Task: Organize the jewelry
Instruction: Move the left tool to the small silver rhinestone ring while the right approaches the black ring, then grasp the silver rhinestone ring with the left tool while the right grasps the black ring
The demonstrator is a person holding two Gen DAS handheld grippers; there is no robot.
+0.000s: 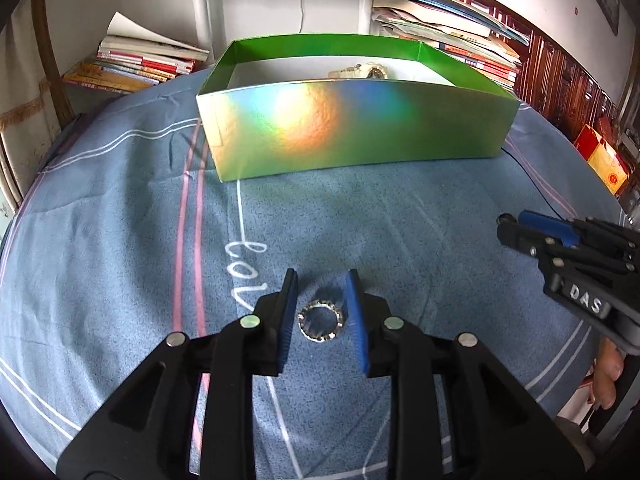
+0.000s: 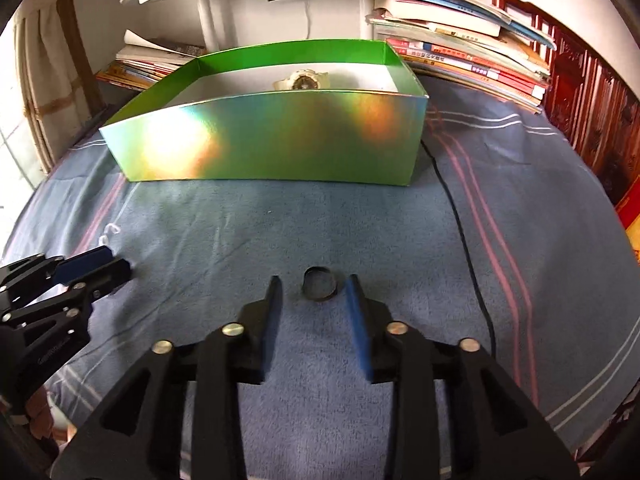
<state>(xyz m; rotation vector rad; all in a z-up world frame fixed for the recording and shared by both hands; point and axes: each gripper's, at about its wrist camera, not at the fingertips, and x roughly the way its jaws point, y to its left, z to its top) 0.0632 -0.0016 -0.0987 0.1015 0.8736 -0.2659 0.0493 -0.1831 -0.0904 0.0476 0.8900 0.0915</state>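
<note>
Bed cover [image 1: 400,220]: blue cloth with pink and white stripes, spread under all listed items.

Box [image 1: 352,136]: open-topped, green inside, with an iridescent foil front wall; set on the bed cover beyond both grippers. A pale wristwatch [image 1: 366,72] is seen lying inside it, toward the far wall.

Stacks of books [image 2: 460,52]: piled behind the box to either side, against the wall.

Left gripper [image 1: 322,284]: black frame with blue pads, pointed steeply down at the bed cover. The jaws are partly open. A silver ring [image 1: 319,322] with a toothed, sparkling edge lies flat on the cloth between the fingers; a gap is seen on each side, so the pads are not pressed on it and nothing is held.

Right gripper [image 2: 314,288]: same build, also angled down, well apart from the left one. The jaws are partly open. A small dark band [image 2: 319,283], standing on its edge, is seen on the cloth just beyond the fingertips and in line with the gap; no contact with either pad is seen.

Thin black cable [image 2: 468,240]: laid across the bed cover to the right of the box.
</note>
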